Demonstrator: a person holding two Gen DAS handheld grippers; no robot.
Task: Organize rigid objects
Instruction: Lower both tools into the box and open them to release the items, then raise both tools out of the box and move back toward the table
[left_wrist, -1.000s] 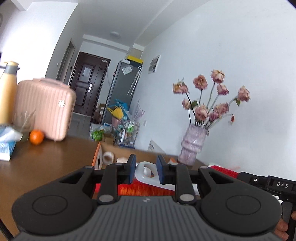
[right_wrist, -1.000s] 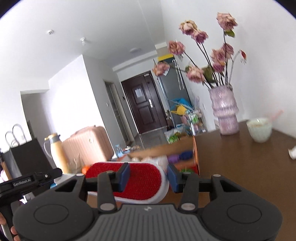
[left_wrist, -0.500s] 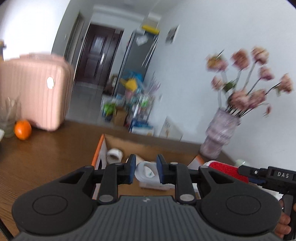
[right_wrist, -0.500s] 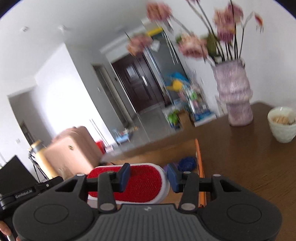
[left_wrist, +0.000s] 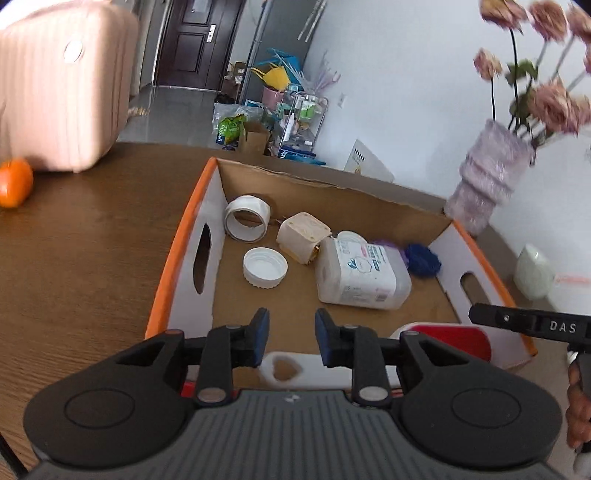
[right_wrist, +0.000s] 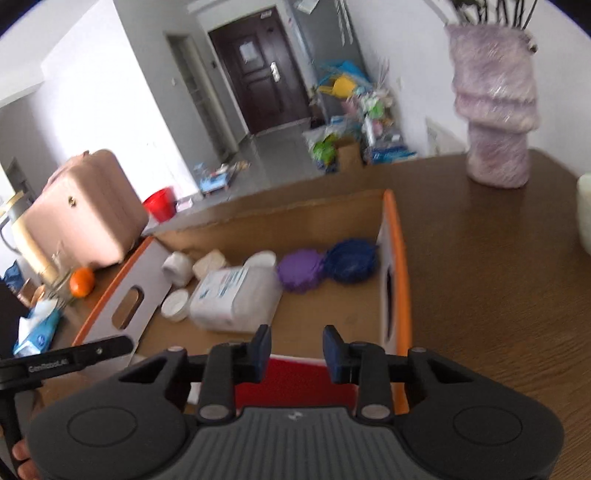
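Observation:
A cardboard box with orange rims (left_wrist: 177, 243) (right_wrist: 397, 229) stands on the brown table. Inside lie a tape roll (left_wrist: 246, 218), a white lid (left_wrist: 264, 266), a beige block (left_wrist: 303, 236), a white jar on its side (left_wrist: 360, 275) (right_wrist: 236, 295), a purple ball (right_wrist: 300, 270) and a blue ball (left_wrist: 423, 259) (right_wrist: 351, 260). A red-bristled white brush (left_wrist: 443, 341) (right_wrist: 295, 378) lies at the box's near edge, its handle (left_wrist: 282, 367) under my left gripper (left_wrist: 290, 332). Both the left gripper and my right gripper (right_wrist: 295, 350) hover open above the brush, not clamped on it.
A pink suitcase (left_wrist: 62, 81) (right_wrist: 88, 214) and an orange (left_wrist: 14, 182) (right_wrist: 82, 281) sit at the table's left. A lilac vase of flowers (left_wrist: 491, 177) (right_wrist: 495, 122) and a white bowl (left_wrist: 533, 271) stand to the right. A tissue pack (right_wrist: 37, 328) lies far left.
Both grippers tilted down over the box, so its inside now shows. The brush, earlier between the right gripper's fingers, now sits low at the box's near edge.

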